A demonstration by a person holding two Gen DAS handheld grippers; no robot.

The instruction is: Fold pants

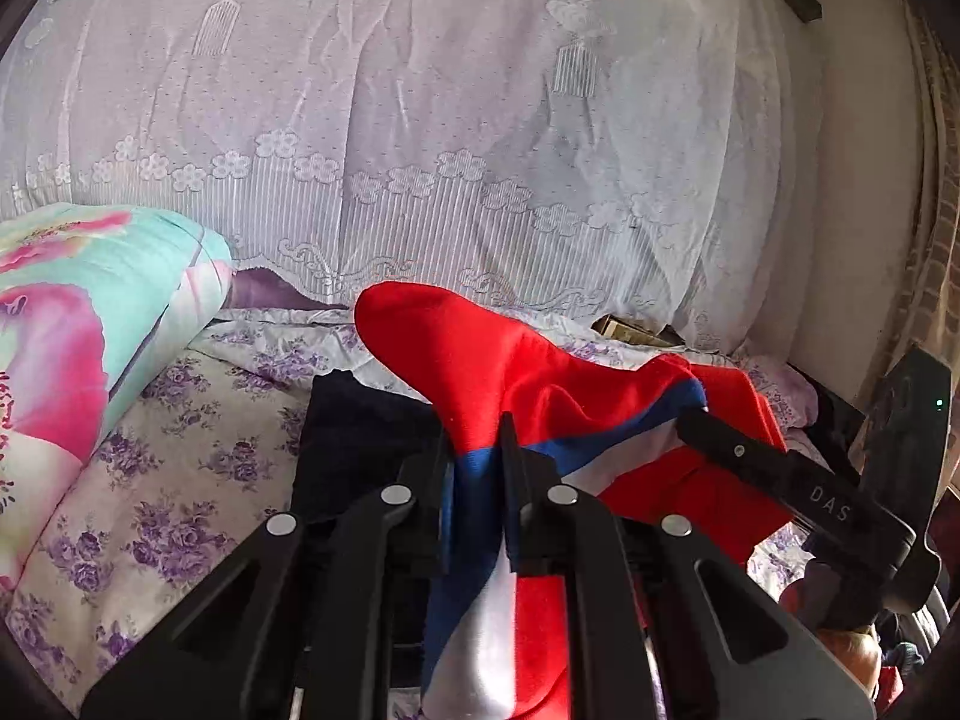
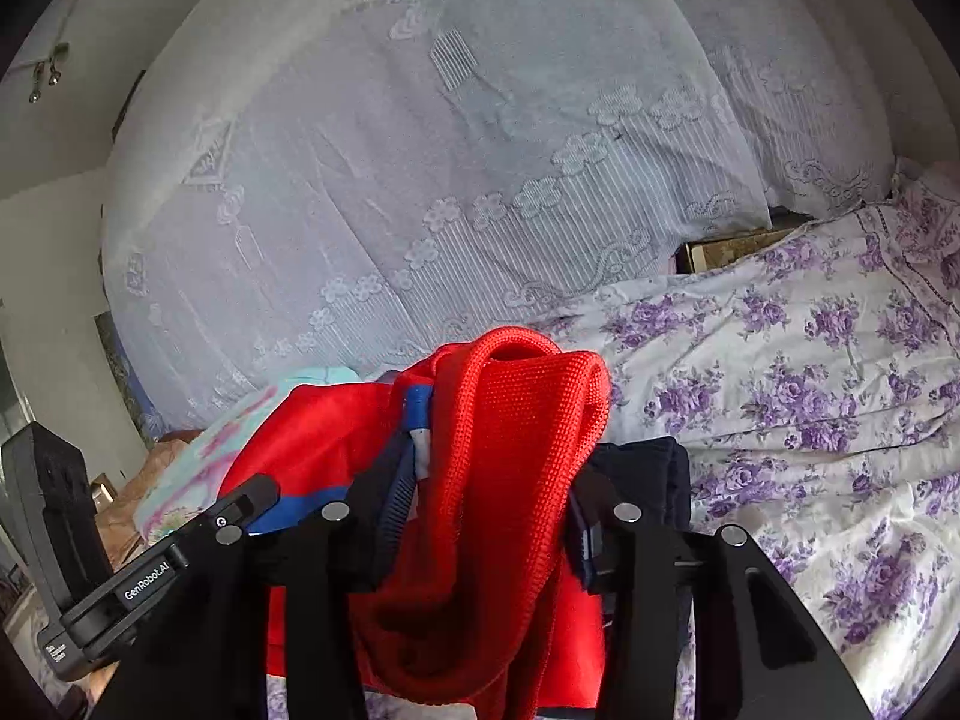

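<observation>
Red pants [image 1: 480, 354] with blue-white stripe, bunched, lifted above bed

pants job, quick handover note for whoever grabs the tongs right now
Left tongs: shut on the red pants, at the blue and white stripe.
Right tongs: red ribbed fabric bunched between them; whether they clamp it I cannot tell.
Pants are lifted over the floral bed, with dark clothing under them.
Done: both ends picked up.
Left: lay them down folded and smooth.
</observation>
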